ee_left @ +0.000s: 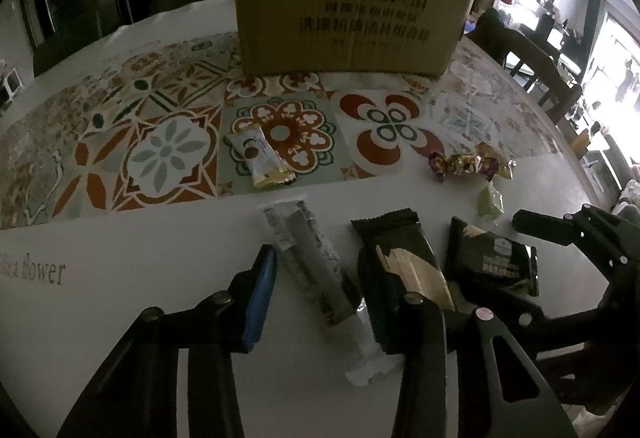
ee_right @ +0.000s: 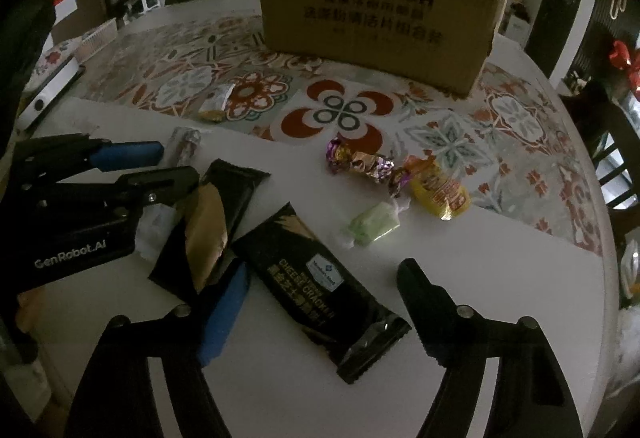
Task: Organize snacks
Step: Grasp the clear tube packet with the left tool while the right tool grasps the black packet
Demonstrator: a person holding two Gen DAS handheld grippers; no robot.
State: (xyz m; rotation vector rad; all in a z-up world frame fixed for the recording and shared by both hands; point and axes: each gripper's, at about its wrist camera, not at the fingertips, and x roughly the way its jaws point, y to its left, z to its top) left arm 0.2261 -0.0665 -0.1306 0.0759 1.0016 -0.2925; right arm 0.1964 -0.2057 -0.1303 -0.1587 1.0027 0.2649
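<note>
My left gripper (ee_left: 316,302) is open, its fingers on either side of a clear-wrapped grey snack bar (ee_left: 310,266) lying on the white table. My right gripper (ee_right: 320,312) is open around a black cheese cracker packet (ee_right: 320,290); the packet also shows in the left wrist view (ee_left: 494,262). A second black packet (ee_right: 212,226) lies between the two grippers. A white-and-gold packet (ee_left: 260,156), foil candies (ee_right: 364,166), a yellow packet (ee_right: 440,192) and a green candy (ee_right: 372,228) lie further out. A cardboard box (ee_right: 380,10) stands behind.
A patterned tile mat (ee_left: 168,142) covers the far half of the round table. The left gripper body (ee_right: 80,206) is at the left of the right wrist view. Chairs (ee_left: 536,70) stand at the table's right. A white device (ee_right: 48,94) lies at far left.
</note>
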